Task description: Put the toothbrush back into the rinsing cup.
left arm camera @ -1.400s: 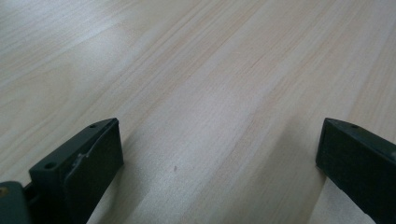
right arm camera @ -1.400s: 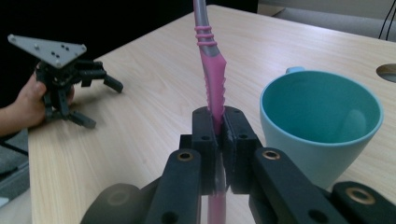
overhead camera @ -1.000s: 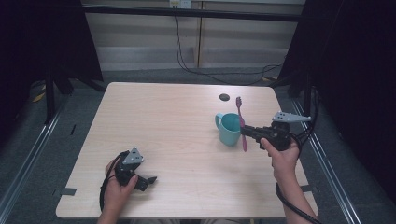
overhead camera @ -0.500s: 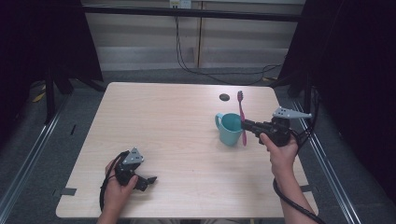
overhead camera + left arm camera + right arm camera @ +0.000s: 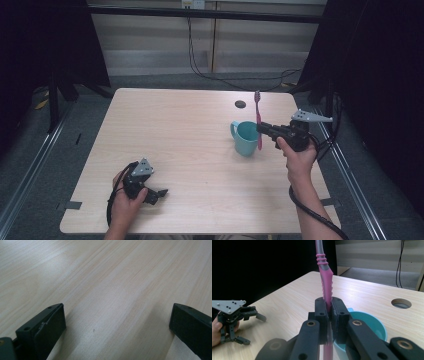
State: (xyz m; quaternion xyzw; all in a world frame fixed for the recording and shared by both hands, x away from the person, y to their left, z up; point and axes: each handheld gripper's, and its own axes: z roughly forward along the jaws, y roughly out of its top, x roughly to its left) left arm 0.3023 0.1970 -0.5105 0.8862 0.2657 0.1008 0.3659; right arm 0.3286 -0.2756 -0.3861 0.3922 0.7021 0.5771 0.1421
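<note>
Right gripper [image 5: 262,128] is clamped tight on a pink toothbrush [image 5: 258,116], its two black jaws pressed flat against the handle with no gap between them. In the right gripper view the toothbrush [image 5: 325,285] stands upright: a ribbed pink rubbery grip with a grey core running up its neck, while its lower end drops past the jaws toward the teal cup [image 5: 367,327] directly below. In the high view that cup [image 5: 245,138] is a smooth, round, plastic-looking mug with a loop handle on the side away from the gripper, and the brush's lower tip hangs just at the cup's rim on the gripper's side; whether it touches the rim cannot be told.

Left gripper [image 5: 156,193] rests low on the counter [image 5: 190,150], well apart from the cup toward the person's near corner, its jaws spread wide with nothing between them. The left gripper view looks between blocky matte-black jaws onto bare pale wood-grain laminate [image 5: 110,290].

Beyond the cup, a small round dark hole [image 5: 240,104] is set in the counter.
</note>
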